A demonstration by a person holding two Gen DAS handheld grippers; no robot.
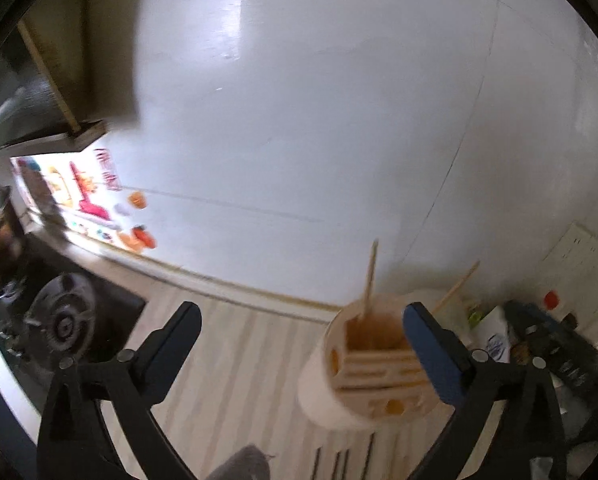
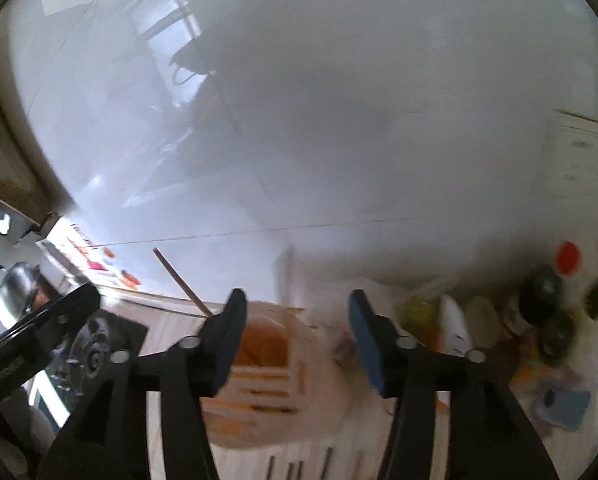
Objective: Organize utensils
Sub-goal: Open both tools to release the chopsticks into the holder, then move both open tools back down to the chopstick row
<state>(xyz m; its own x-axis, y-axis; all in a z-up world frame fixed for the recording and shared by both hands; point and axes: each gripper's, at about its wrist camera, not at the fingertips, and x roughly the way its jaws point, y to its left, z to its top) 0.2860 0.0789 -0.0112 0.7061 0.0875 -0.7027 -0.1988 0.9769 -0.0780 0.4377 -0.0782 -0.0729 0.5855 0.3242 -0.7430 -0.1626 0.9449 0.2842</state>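
Note:
A white round utensil holder [image 1: 339, 384] with a wooden slotted top stands on the pale striped counter [image 1: 235, 360]. Two wooden chopsticks [image 1: 369, 280] stick up out of it. My left gripper [image 1: 303, 332] is open and empty, with the holder just inside its right finger. In the right wrist view the holder [image 2: 275, 380] sits blurred between and below the fingers of my right gripper [image 2: 297, 320], which is open and empty. One chopstick [image 2: 181, 280] leans out to the left there. Dark utensil handles [image 2: 299, 468] lie on the counter at the bottom edge.
A black gas stove [image 1: 67, 320] with a metal pot [image 2: 17, 292] lies left. Bottles and jars [image 2: 539, 304], one red-capped, crowd the right by the white wall [image 1: 319, 120]. A blue thing [image 2: 563, 404] lies lower right. My left gripper's arm [image 2: 31, 340] shows at left.

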